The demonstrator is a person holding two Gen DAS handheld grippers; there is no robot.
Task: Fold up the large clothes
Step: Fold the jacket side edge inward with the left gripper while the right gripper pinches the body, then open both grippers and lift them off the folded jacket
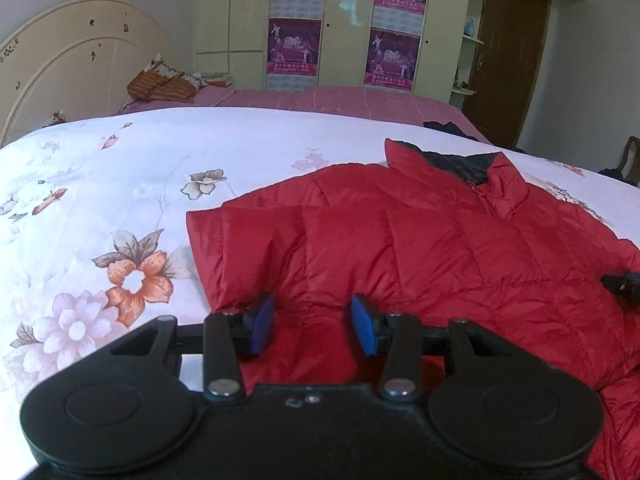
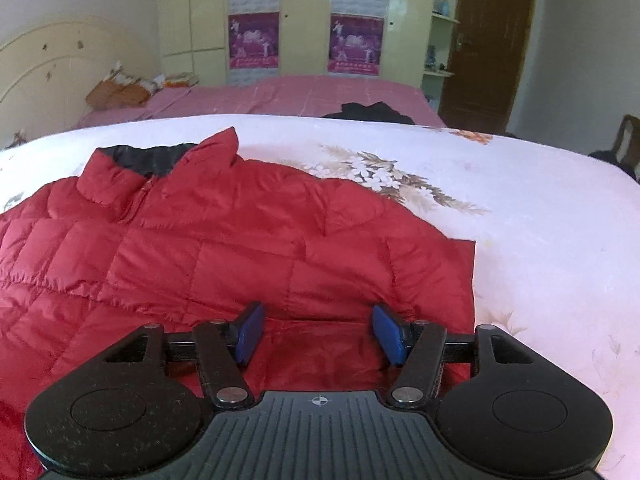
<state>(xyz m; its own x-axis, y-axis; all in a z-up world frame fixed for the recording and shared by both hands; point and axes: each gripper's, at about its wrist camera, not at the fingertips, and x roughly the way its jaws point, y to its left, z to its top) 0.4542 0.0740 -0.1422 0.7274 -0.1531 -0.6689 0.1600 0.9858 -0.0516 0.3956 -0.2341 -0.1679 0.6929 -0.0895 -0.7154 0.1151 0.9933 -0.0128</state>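
1. Jacket: the red puffy jacket is lying flat on the white flowery blanket, collar pointing away.
2. The left gripper is hovering over the jacket's left edge, jaws apart, holding nothing.
3. The right gripper is hovering over the right edge, jaws apart, holding nothing.
4. A pink bed is sitting behind, by a wardrobe.

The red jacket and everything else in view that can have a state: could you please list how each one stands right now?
red jacket: spread flat on the floral quilt, zipped up, collar up, sleeves folded in.
left tool: open over the jacket, pads clear of the fabric.
right tool: open, holding nothing, jacket beneath it.
wardrobe doors: closed.
brown door: closed.
dark garment: crumpled on the pink sheet.
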